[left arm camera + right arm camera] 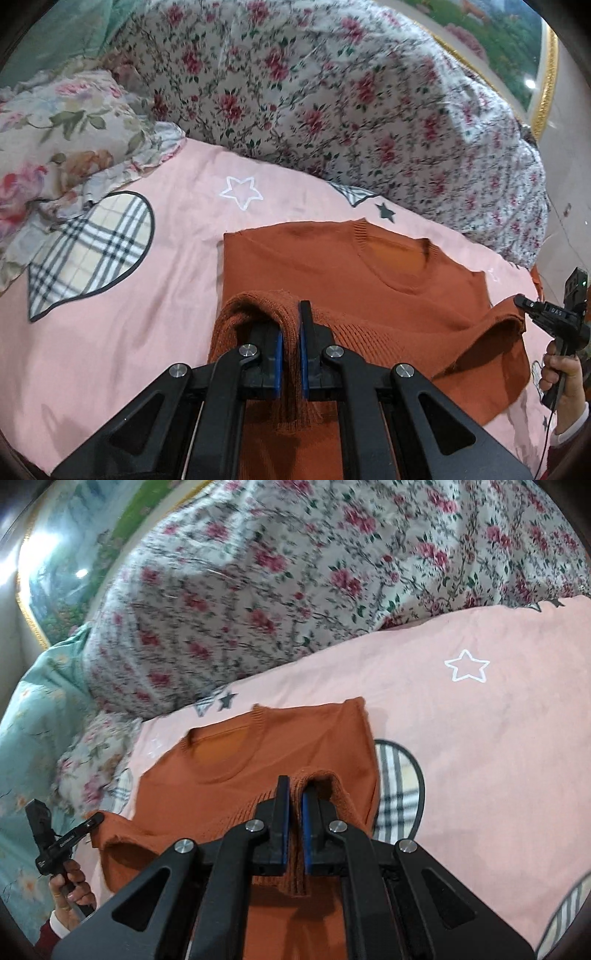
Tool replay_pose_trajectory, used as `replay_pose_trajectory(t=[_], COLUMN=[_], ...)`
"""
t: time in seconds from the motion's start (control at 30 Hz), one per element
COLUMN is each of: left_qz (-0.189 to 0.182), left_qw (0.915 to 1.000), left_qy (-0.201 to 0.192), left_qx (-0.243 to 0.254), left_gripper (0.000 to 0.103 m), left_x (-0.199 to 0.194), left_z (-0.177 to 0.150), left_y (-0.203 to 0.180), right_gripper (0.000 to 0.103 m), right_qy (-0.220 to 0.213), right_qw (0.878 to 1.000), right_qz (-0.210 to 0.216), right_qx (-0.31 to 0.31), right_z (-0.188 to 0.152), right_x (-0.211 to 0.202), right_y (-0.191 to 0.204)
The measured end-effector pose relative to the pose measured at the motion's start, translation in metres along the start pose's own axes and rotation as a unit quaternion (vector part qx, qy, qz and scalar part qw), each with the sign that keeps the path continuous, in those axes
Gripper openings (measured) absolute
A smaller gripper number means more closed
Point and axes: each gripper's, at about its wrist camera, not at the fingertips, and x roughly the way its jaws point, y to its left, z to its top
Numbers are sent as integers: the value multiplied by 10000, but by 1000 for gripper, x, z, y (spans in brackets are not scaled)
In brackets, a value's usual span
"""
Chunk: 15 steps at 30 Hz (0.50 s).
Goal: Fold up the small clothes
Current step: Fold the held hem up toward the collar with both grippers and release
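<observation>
The rust-orange knit sweater point(354, 280) lies collar-up on the pink bedsheet point(110, 369), its ribbed hem lifted toward the neckline by both tools. The left gripper point(291, 332) is clamped on one hem corner, knit draped over its tip; the right gripper point(293, 805) is clamped on the other corner. From where I stand the worry is the loose rib knit: it may creep out from between the blue pads if one hand pulls ahead, leaving the fold skewed or the hem sagging in the middle, as it already seems to droop between the two grips. The soft sheet could also drag and bunch underneath. As for writing, the right tool's side carries small white letters, roughly "DAS", too small to trust; no garment label shows.
</observation>
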Motion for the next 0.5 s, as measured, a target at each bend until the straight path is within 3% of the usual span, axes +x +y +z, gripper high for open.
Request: replay_pose_trajectory(t=[0.33,0.43,0.5], left_qz=[155,105,12], left_qw=[9987,9986,9990], left_qy=[489,507,441], left_qx=[-32,-69,19], left_gripper=[9,14,19], left_x=[71,61,39], left_z=[7,1,-9], left_y=[16,16,8], right_gripper=[7,9,15], right_qy=[332,294,101], right_qw=[9978,9976,9974], right_qz=[-576,-611,-677], right_qx=[-48,-104,-211], right_z=[2,2,0], right_x=[62,51,33], right_y=[-13,-7,1])
